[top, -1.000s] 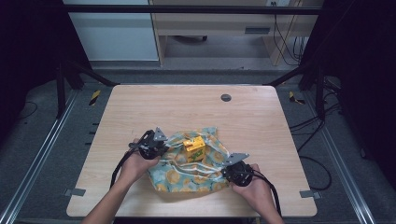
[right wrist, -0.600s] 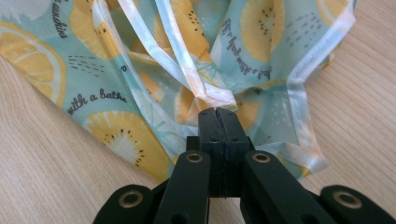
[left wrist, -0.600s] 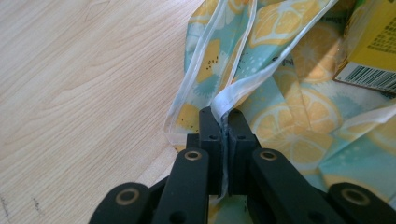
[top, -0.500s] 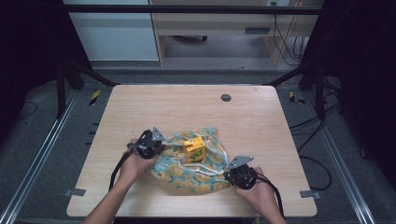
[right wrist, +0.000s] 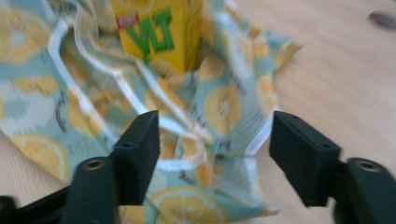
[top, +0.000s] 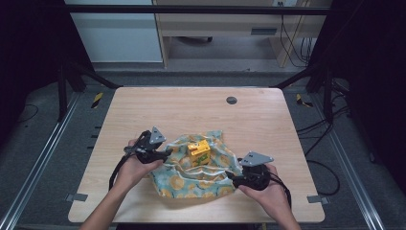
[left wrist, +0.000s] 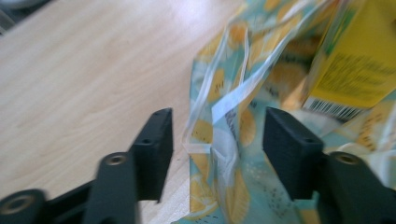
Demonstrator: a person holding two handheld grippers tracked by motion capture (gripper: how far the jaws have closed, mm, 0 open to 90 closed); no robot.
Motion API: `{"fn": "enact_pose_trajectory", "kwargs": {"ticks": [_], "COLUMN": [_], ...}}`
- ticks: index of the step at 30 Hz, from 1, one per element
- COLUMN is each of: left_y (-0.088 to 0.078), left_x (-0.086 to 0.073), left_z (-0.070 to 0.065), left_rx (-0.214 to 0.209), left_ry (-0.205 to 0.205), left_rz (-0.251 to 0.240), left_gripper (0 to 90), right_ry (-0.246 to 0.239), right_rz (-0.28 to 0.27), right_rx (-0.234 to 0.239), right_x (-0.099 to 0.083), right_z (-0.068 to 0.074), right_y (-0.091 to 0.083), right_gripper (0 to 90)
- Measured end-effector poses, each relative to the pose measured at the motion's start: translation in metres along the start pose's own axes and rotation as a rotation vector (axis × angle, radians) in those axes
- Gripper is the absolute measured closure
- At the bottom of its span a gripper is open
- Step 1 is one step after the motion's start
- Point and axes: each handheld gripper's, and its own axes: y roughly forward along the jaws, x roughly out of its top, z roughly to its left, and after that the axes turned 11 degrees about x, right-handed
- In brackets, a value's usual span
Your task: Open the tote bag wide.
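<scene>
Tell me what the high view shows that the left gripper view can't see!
High view alone: the whole wooden table with its dark round hole, both hands, the right gripper at the cloth's right edge, and the floor around.

Left gripper view alone: the left gripper close up, fingers apart with a fold of cloth and its white trim between them, untouched, and the barcode on the carton.

Both: the lemon-print cloth and the yellow drink carton standing on it.

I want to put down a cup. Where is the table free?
The far half of the table is bare, from the cloth up to the far edge, except a small round cap. The left and right margins are bare too. The near middle is crowded: cloth, yellow carton, both hands.
</scene>
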Motion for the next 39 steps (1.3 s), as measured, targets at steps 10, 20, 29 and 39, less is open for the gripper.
{"fn": "enact_pose_trajectory", "kwargs": {"ticks": [10, 20, 29, 39], "left_y": [-0.046, -0.069, -0.07, -0.057], "left_x": [0.002, -0.033, -0.06, -0.1], "left_z": [0.032, 0.063, 0.071, 0.074], "left_rx": [0.043, 0.104, 0.117, 0.121], "left_ry": [-0.101, -0.199, -0.236, -0.282], "left_rz": [-0.086, -0.107, -0.09, -0.044], "left_gripper": [18.5, 11.7, 9.9, 8.4], "right_ry": [0.054, 0.142, 0.227, 0.313], "right_rz": [-0.119, -0.197, -0.194, -0.15], "right_rx": [-0.101, -0.173, -0.234, -0.28], "right_x": [0.026, 0.018, -0.009, -0.038], "right_z": [-0.02, -0.047, -0.069, -0.081], "right_y": [-0.035, -0.054, -0.057, -0.044], "right_gripper": [15.1, 7.9, 5.9, 5.6]}}
